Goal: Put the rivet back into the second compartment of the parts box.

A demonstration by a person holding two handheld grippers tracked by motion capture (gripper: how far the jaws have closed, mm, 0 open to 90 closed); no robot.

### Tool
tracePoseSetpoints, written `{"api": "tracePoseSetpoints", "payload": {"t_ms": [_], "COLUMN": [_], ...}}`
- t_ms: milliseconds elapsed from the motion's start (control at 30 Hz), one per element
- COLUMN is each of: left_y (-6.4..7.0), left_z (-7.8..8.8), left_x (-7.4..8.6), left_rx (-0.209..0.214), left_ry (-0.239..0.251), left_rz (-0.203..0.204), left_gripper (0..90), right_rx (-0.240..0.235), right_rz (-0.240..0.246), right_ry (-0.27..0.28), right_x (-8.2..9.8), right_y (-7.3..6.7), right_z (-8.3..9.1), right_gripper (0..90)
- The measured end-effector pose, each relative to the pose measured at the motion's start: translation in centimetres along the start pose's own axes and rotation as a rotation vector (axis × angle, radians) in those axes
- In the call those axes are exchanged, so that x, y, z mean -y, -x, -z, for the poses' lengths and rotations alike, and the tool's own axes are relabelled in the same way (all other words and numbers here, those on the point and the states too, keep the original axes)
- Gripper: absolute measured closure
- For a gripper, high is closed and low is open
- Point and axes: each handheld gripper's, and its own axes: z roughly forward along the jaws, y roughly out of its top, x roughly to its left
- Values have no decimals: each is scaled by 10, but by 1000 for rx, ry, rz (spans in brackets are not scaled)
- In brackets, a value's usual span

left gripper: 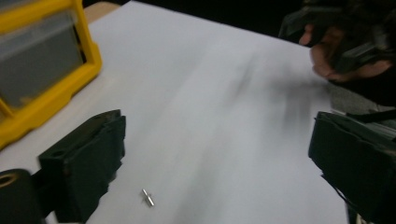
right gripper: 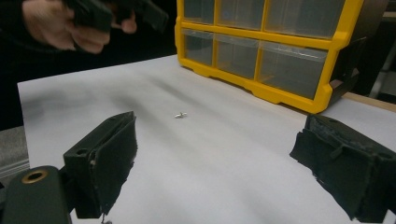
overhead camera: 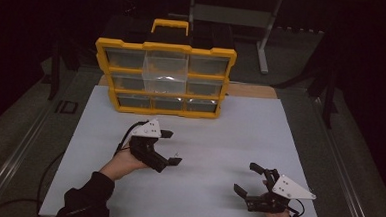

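Yellow frame on drawer organizer (overhead camera: 164, 79), clear drawers. White board (overhead camera: 219, 140) on table. Tiny silver pin (left gripper: 148, 198). Black left gripper (overhead camera: 171, 147), black right gripper (overhead camera: 250, 179), grey plates on top.

Left gripper (left gripper: 217, 158) low over the white table (left gripper: 224, 93), jaws wide apart, small metal pin (left gripper: 148, 197) lying between them (nearer the left one). Yellow drawer cabinet (left gripper: 46, 70) upper left; other hand (left gripper: 336, 51) upper right.

No readable text or labels anywhere
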Motion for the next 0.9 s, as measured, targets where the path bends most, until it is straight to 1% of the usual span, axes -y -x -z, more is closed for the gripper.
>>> {"api": "tracePoseSetpoints", "payload": {"t_ms": [33,100,133,200,267,333,367,400,467,500,533,600,633,700,733,767,833,867,900], "left_y": [-2,-5,-5,-6,-11,-14,-15,-16,-18,-19,-20,-21,-22,-23,-23,-23,-23,-24,-24], "left_z": [-5,-10,-13,-15,-22,-27,-29,-32,-36,-39,-41,-47,-49,-53,-54,-56,-57,-60,-62], "left_x": [7,13,16,19,26,30,33,34,38,40,41,44,45,47,48,49,50,51,52], "left_rx": [-1,-7,-27,-33,-54,-75,-73,-94,-89,-105,-100,-120,-122,-143,-143,-161,-163,-164,-160], "left_ry": [-2,0,2,1,-9,-19,-23,-31,-37,-53,-62,-84,-95,-119,-126,-143,-151,-166,-180], "left_rz": [12,22,23,26,50,60,72,76,90,90,92,96,96,92,89,82,78,79,72], "left_gripper": [77,120,134,137,137,169,179,203,218,230,242,263,277,296,312,328,365,394,412], "right_rx": [1,2,2,2,1,1,0,1,1,1,1,-1,-1,0,1,1,1,0,0], "right_rz": [1,3,4,2,1,4,3,1,1,0,1,2,4,1,1,2,1,1,1], "right_ry": [0,0,1,0,-2,-2,-1,1,0,1,0,0,-1,0,0,1,0,-1,-1], "right_x": [0,0,0,0,0,0,0,0,0,0,0,0,0,0,0,0,0,0,0], "right_y": [0,0,0,0,0,0,0,0,0,0,0,0,0,0,0,0,0,0,0], "right_z": [0,0,0,0,0,0,0,0,0,0,0,0,0,0,1,1,0,0,0], "right_gripper": [111,110,111,110,110,111,111,111,110,111,110,110,110,111,111,110,111,111,111]}}
